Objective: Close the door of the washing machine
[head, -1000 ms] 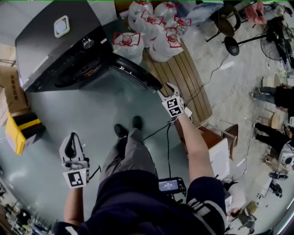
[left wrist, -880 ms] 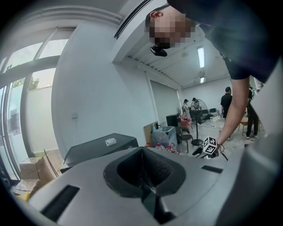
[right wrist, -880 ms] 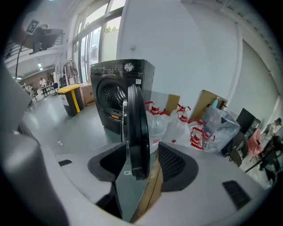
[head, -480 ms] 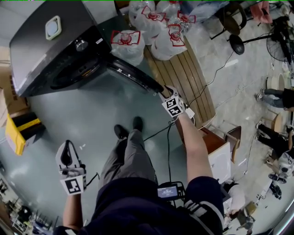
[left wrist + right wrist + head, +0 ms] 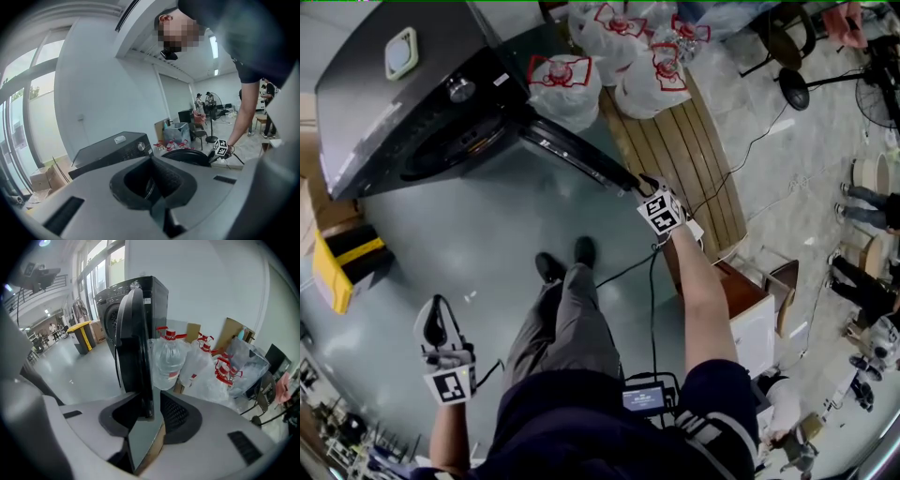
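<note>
**Door rim set between the right jaws**

Dark grey and boxy, with matte flat sides, the washing machine [image 5: 394, 103] stands at ten o'clock in the head view. It has a round knob, a black control strip along the top of its front and a circular drum mouth below. Its door [image 5: 577, 155] is a thick round disc with a glossy black rim. Swung wide open, it reads from above as a slim dark bar running from the machine toward one o'clock of the frame's centre.

The right gripper [image 5: 647, 183] meets the door's free end there. In the right gripper view the door stands upright on edge, and its rim runs down between the grey plastic jaws and their dark ribbed pads [image 5: 176, 413]. The jaws have just been closing and stand narrow around the rim, with a sliver of gap showing on its left side.

The left gripper [image 5: 439, 302] hangs at eight o'clock over the smooth blue-grey floor [image 5: 459, 234], jaws together and empty.

Clear water jugs [image 5: 633, 75] with red tops crowd at twelve o'clock beyond the door, beside a slatted wooden pallet [image 5: 684, 159].
</note>
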### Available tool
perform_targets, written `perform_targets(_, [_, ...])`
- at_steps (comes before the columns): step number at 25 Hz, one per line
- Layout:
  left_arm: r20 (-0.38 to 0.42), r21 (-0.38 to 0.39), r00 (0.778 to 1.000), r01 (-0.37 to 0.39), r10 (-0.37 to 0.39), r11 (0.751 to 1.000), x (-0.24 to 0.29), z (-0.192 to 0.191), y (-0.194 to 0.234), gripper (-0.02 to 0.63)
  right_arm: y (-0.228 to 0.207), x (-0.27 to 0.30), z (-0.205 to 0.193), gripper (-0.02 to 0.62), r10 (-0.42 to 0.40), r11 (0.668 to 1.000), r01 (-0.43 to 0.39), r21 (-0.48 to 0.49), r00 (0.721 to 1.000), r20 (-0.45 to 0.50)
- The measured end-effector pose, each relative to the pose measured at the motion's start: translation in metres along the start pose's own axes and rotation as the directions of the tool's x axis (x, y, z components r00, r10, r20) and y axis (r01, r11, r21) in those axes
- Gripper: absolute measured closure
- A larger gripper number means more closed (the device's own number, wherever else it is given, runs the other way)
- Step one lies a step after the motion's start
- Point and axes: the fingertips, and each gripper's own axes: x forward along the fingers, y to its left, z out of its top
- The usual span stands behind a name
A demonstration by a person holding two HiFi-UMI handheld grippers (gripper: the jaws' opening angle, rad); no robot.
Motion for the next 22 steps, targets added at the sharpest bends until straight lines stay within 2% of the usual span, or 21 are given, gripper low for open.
perform_targets(5, [-0.007, 0.001, 1.000, -0.013, 0.013, 1.000, 0.001, -0.002, 0.000, 0.581, 0.004, 0.005, -0.001, 0.503, 0.036, 0.999, -0.037, -0.017, 0.999, -0.012])
perform_targets(15, [-0.027, 0.000, 0.999, -0.040, 0.040, 0.999, -0.002, -0.013, 0.008, 0.581, 0.012, 0.007, -0.002, 0.511, 0.044, 0.999, -0.045, -0.028, 0.999, -0.031])
perform_targets(22, [-0.036, 0.002, 0.997, -0.074, 0.075, 0.997, -0.015, -0.020, 0.011, 0.581, 0.052, 0.003, -0.004, 0.512, 0.021, 1.000, -0.021, -0.006, 0.999, -0.029])
